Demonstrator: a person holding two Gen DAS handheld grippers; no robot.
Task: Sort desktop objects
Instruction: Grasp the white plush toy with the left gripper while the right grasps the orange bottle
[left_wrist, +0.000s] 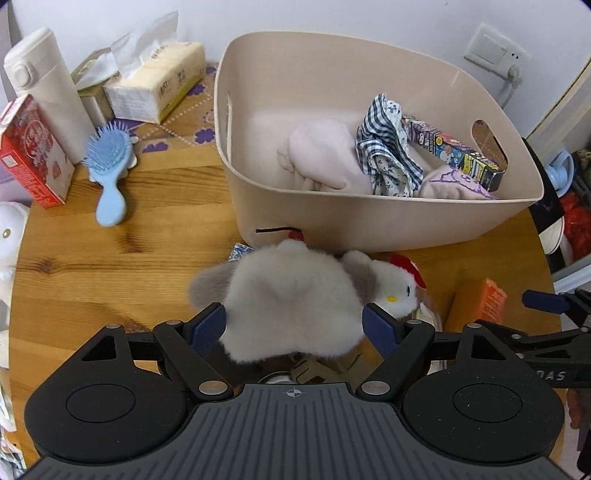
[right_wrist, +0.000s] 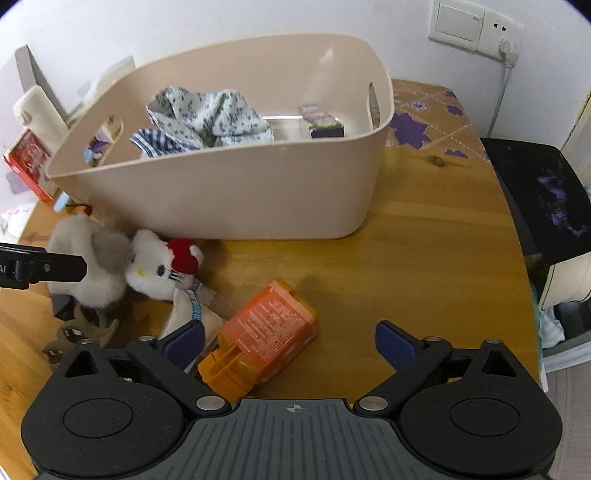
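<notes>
A white and grey plush cat toy (left_wrist: 295, 299) with a red bow lies on the wooden table just in front of the beige bin (left_wrist: 388, 218). My left gripper (left_wrist: 293, 326) is open, with its blue pads on either side of the plush body. The plush also shows in the right wrist view (right_wrist: 155, 266). My right gripper (right_wrist: 290, 345) is open over an orange box (right_wrist: 266, 336) lying on the table, which sits by its left pad. The bin (right_wrist: 229, 192) holds bundled cloths and a colourful box.
At the left stand a white flask (left_wrist: 48, 92), tissue packs (left_wrist: 159, 85), a red carton (left_wrist: 33, 151) and a blue hairbrush (left_wrist: 109, 170). A beige strap and small bits lie under the plush (right_wrist: 192, 314). A black box (right_wrist: 543, 203) sits off the table's right edge.
</notes>
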